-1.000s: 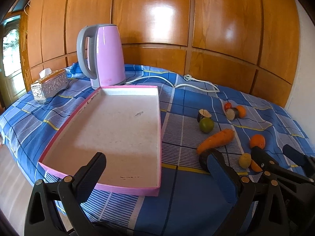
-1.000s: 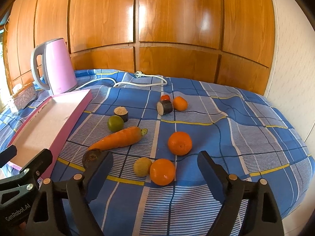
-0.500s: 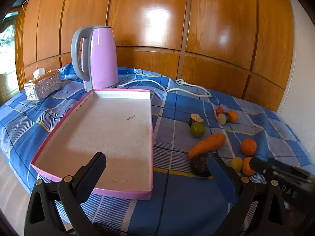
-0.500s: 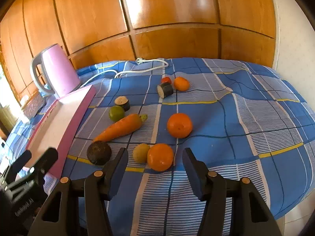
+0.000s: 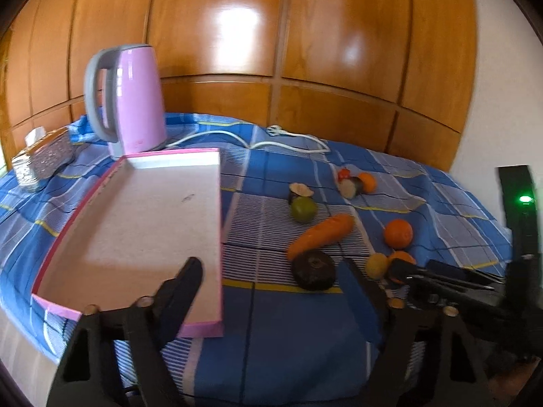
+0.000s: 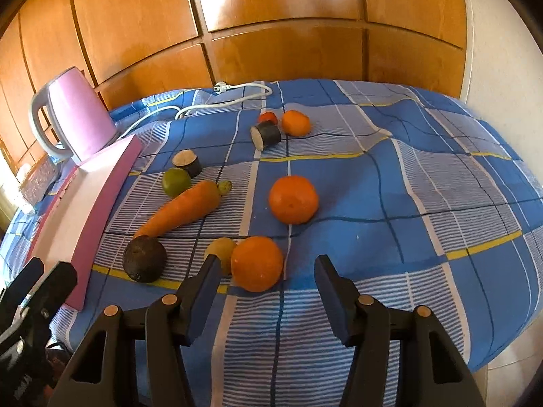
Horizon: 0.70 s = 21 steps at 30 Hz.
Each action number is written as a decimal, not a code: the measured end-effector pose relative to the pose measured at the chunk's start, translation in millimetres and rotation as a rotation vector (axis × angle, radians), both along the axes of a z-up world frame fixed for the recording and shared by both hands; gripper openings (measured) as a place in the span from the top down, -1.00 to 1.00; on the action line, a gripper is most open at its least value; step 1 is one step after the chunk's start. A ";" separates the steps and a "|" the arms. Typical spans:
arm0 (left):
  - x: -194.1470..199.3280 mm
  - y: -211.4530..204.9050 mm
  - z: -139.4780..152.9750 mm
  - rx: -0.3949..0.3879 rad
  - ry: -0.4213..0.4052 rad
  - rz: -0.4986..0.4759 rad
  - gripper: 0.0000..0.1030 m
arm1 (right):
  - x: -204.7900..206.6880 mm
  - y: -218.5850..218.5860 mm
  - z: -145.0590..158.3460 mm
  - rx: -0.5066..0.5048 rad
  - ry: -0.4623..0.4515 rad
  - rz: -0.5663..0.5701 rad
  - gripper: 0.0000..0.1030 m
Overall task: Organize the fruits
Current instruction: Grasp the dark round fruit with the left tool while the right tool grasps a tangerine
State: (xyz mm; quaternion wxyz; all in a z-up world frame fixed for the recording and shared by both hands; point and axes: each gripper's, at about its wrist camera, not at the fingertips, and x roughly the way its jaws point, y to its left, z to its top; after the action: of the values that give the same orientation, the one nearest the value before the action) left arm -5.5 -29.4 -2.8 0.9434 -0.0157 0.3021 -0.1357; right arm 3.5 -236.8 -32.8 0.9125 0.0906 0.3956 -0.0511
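Left gripper (image 5: 271,291) first: its jaws are closing as I speak, still gaping with nothing between them, pointed down at the near end of the pink tray (image 5: 217,169) and the dark avocado (image 5: 314,269) just beyond the right finger. That tray, white inside, holds no fruit yet, so by my reading the sorting has barely begun.

Moving across the blue checked cloth (image 6: 407,203): beyond the avocado lies the carrot (image 6: 183,212), slanting away from the tray, with a green lime (image 6: 175,181) at its far end and a cut dark stub (image 6: 187,162) touching the lime. Further back sits a second cut piece (image 6: 266,134) with a small red fruit (image 6: 268,117) and a small orange (image 6: 296,122) beside it. Mid-cloth, a big orange (image 6: 293,198) stands alone.

Now my right gripper (image 6: 266,268): jaws part open, empty, lined up either side of the nearest orange (image 6: 257,264). The left fingertip (image 6: 212,271) sits just beside a small yellow fruit (image 6: 220,249), which touches that orange; the pads are not pressing on anything yet.

So I judge this the approach for the first pick. Next I need to ease the right jaws forward around the orange without nudging the yellow one, close gently, since it is round and may roll, then carry it left to the tray.
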 end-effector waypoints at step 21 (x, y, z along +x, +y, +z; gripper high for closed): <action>46.2 -39.9 -25.7 0.009 0.180 -0.128 -0.17 | 13.3 0.7 -12.6 -0.014 0.059 -0.015 0.18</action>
State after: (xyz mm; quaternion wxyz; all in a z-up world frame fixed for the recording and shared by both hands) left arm 40.7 -69.2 -28.5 0.9020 -0.0041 0.3865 -0.1923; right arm 16.8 -236.1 -45.4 0.9006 0.0859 0.4212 -0.0635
